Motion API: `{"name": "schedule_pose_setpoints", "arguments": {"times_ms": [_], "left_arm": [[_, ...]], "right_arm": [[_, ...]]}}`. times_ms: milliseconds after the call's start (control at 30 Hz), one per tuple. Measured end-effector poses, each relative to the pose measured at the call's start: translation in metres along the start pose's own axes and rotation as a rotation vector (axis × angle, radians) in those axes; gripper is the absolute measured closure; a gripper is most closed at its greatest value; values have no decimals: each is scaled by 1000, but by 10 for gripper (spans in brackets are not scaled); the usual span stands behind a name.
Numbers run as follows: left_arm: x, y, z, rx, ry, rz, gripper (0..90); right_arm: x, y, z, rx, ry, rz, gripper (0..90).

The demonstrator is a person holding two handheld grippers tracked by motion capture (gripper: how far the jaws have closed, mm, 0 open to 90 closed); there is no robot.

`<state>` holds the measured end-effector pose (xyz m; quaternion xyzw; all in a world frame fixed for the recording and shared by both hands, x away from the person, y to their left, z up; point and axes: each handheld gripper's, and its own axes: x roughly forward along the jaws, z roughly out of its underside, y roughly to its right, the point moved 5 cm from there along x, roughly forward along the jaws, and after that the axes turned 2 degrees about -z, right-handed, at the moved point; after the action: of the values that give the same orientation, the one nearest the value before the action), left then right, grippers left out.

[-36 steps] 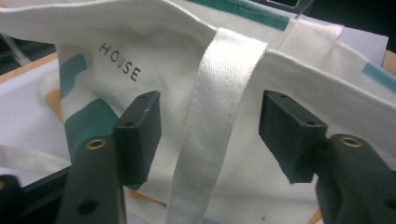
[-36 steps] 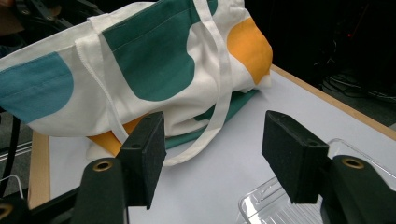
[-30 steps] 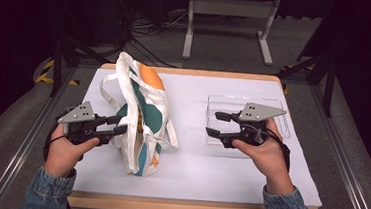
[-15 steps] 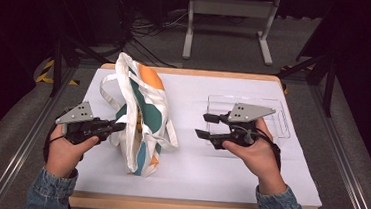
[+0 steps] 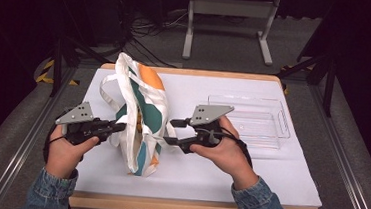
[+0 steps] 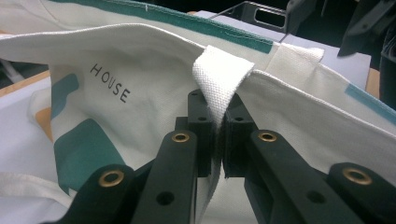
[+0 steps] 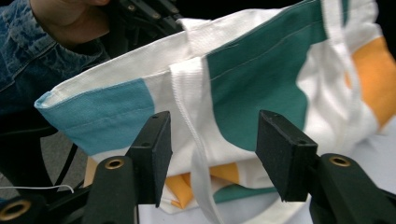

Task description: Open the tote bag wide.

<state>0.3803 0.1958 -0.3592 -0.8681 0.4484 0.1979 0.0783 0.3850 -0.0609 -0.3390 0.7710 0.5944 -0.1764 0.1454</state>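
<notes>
Item one: cream canvas tote bag with teal and orange patches (image 5: 140, 116), standing on my white table cover (image 5: 269, 166), left of centre, its open top toward the near edge. In the left gripper view the word HOUSE is printed on its cloth.

Item two: my left gripper (image 5: 114, 127), at the bag's left side. In the left gripper view its jaws are pressed together on a fold of the bag's white woven handle strap (image 6: 219, 79) at the bag's rim.

Item three: my right gripper (image 5: 172, 131), just right of the bag. Its jaws stand apart and have just been closing; in the right gripper view a white strap and the bag's teal panel lie between and beyond them, and I see no pad pressing on the cloth.

Item four: clear plastic rectangular tray (image 5: 252, 120), on the right half of the table, far side of my right hand (image 5: 222, 150).

Item five: blue denim sleeves at the near edge.
</notes>
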Motion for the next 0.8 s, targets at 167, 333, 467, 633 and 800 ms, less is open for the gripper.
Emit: {"name": "schedule_pose_setpoints", "arguments": {"times_ms": [167, 333, 467, 633, 800], "left_arm": [[0, 1, 0, 0, 1, 1, 847], [1, 1, 0, -6, 1, 4, 846], [0, 1, -1, -8, 3, 2, 845], [-1, 1, -1, -10, 9, -4, 846], [-3, 0, -3, -3, 23, -20, 846]], "right_arm": [[18, -5, 0, -11, -24, -34, 515], [32, -8, 0, -12, -46, -51, 667], [34, -10, -1, -32, -42, -52, 831], [33, -12, -3, -53, -40, -36, 874], [30, -12, -4, -56, -32, -26, 875]]}}
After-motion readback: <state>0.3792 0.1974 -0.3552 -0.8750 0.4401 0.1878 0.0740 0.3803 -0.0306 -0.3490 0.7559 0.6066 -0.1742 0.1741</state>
